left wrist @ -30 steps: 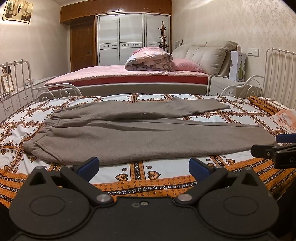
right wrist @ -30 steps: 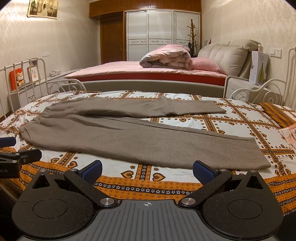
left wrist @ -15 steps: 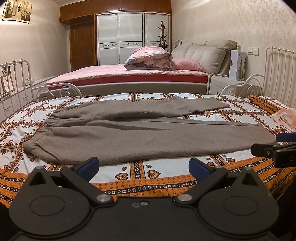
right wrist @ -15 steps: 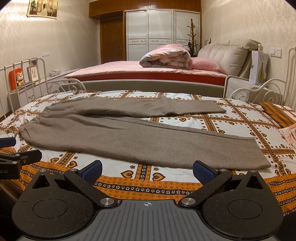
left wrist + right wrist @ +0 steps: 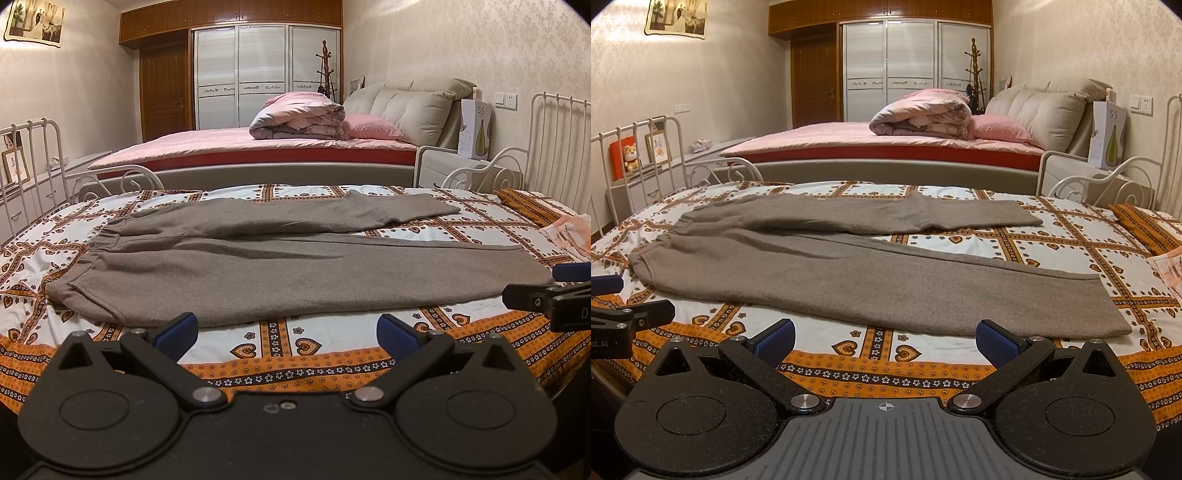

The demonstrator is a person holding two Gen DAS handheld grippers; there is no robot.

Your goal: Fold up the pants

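While the brown pants (image 5: pixel 288 266) lie spread flat on the patterned bed (image 5: pixel 295 339), waistband left and legs apart, no fold looks made yet, so the whole job remains. Left tool (image 5: pixel 286 328) and right tool (image 5: pixel 884 334) hover near the bed's edge, both wide apart, holding nothing.

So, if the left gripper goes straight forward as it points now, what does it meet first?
Probably the near edge of the gray pants, after a bare strip of patterned bedsheet. The left gripper is open; its height above the bed is unclear.
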